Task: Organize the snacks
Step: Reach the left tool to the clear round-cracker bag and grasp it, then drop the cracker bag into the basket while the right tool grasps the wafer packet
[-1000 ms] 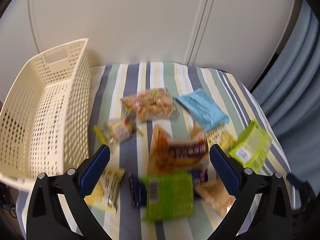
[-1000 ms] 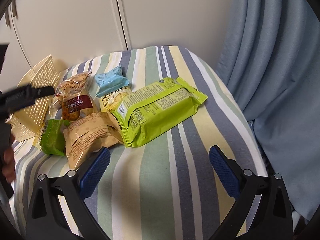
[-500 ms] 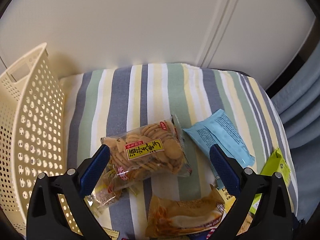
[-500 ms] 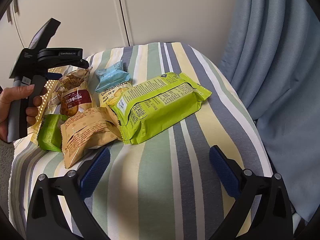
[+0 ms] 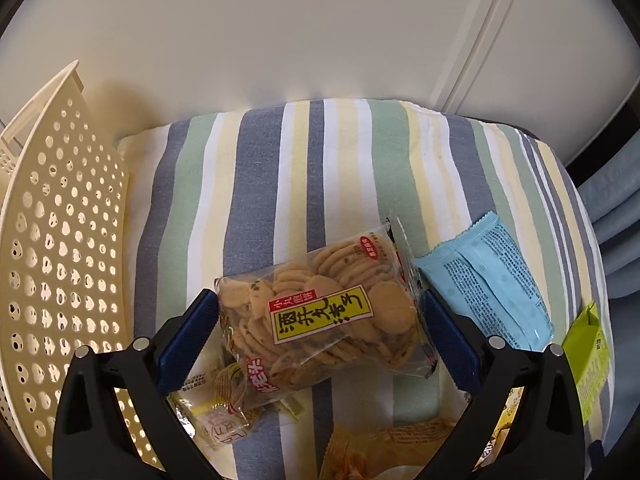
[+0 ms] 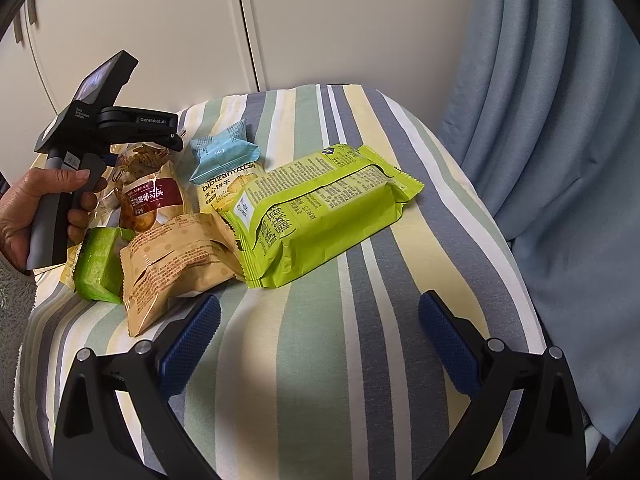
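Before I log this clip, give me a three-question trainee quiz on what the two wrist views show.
1. True or false: the left hand-held gripper is shut on the clear bag of round crackers.
2. What lies just right of that bag? A) light blue packet B) red tin C) glass jar
3. Fill in: the right hand-held gripper holds ____, with the big lime-green pack ahead.

Key: 1 false, its fingers straddle the bag, open. 2 A. 3 nothing.

Black two-finger left gripper with blue ridged pads, silver screws, person's fuzzy grey sleeve
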A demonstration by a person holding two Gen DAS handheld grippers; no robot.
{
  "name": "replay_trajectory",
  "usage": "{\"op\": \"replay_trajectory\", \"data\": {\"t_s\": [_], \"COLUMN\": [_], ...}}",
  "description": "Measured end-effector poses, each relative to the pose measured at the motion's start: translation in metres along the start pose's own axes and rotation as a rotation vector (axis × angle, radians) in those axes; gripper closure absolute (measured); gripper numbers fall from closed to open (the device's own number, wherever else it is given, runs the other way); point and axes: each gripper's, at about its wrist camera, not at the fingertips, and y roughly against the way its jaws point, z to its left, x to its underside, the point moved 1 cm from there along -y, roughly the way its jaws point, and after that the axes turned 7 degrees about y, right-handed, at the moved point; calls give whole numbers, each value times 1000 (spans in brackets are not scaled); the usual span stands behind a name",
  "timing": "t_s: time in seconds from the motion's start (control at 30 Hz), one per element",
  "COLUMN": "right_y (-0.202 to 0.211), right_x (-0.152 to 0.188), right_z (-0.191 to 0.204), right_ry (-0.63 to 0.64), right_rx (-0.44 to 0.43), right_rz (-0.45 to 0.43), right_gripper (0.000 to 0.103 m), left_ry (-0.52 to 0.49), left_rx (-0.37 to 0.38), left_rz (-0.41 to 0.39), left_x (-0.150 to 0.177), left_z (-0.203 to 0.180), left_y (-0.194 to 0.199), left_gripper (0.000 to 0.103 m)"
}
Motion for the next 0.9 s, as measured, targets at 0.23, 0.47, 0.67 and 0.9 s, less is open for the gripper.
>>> {"op": "replay_trajectory", "data": {"t_s": [0.23, 0.47, 0.67, 0.9], "right_y": [-2, -13, -45, -77], "right_x": [-4, -30, -50, -85], "right_z": [-1, -16, -15, -9], "right_ry": [9, -63, -183, -217], "right_rx": [-1, -40, -172, -110], "right_rz": [20, 60, 167, 188], "right_gripper": [5, 5, 5, 5], "left_ry": [0, -43, -33, -31], "left_rx": [48, 82, 129, 174], "left_rz": [-56, -186, -244, -295], "left_x": [13, 25, 30, 43], "left_z": [3, -2, 5, 20], "left_y": [19, 70, 104, 142], "left_gripper": [7, 9, 9, 9]}}
